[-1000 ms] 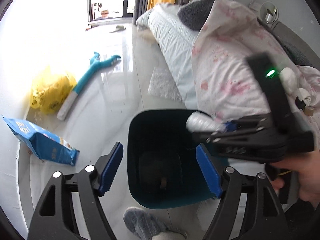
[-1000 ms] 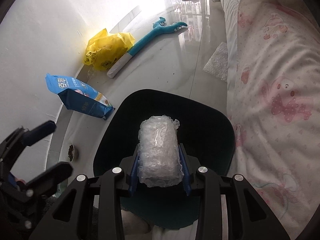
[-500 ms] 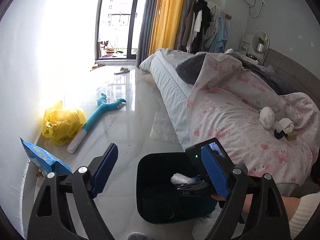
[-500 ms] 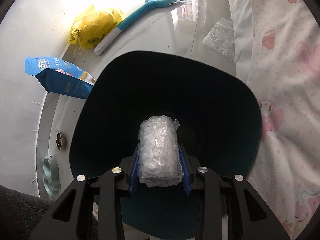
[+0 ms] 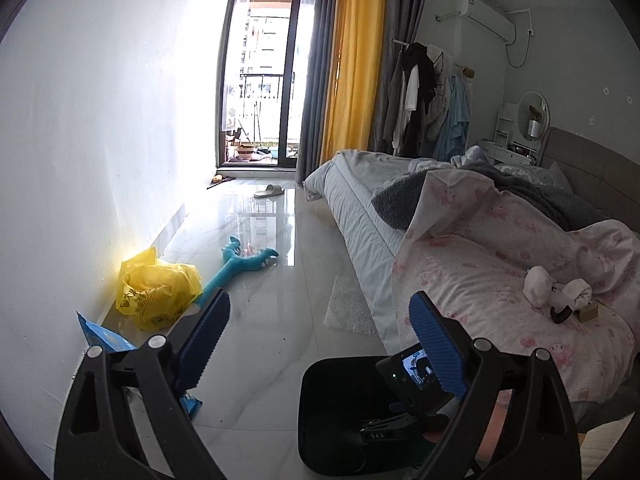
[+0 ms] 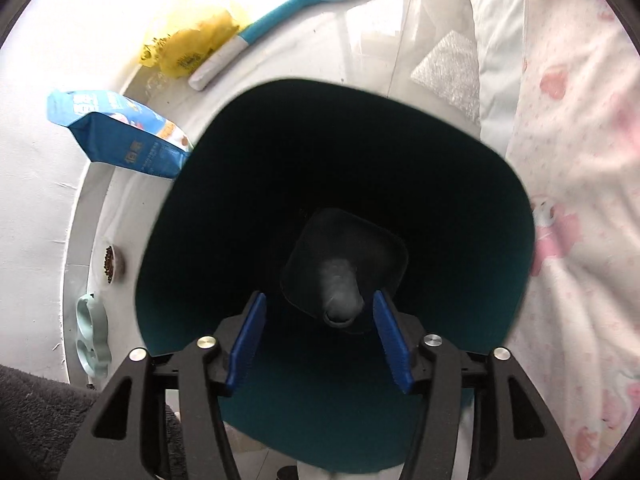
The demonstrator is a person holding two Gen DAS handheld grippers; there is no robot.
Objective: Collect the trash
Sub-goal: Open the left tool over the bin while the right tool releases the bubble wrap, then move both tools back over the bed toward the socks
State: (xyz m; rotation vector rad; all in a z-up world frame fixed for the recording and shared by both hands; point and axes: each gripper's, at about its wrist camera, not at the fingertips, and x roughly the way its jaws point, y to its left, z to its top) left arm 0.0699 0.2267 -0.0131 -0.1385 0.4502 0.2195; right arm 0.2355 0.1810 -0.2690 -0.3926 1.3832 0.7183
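A dark teal trash bin (image 6: pixel 496 216) stands on the floor beside the bed; it also shows in the left wrist view (image 5: pixel 320 412). My right gripper (image 6: pixel 320 340) is open and empty over the bin mouth. A roll of clear bubble wrap (image 6: pixel 340 284) lies in the dark at the bin's bottom, below and between the fingers. My left gripper (image 5: pixel 320 344) is open and empty, held up and looking across the room. The right gripper's body (image 5: pixel 416 384) shows over the bin in the left wrist view.
A blue snack bag (image 6: pixel 116 136), a yellow plastic bag (image 5: pixel 156 292) and a teal toy (image 5: pixel 240 264) lie along the white wall. A sheet of bubble wrap (image 5: pixel 348 308) lies on the floor by the bed (image 5: pixel 500 264). Pet bowls (image 6: pixel 92 328) sit by the wall.
My right gripper opened and the bubble wrap roll dropped into the bin. My left gripper rose and tilted up to look across the room.
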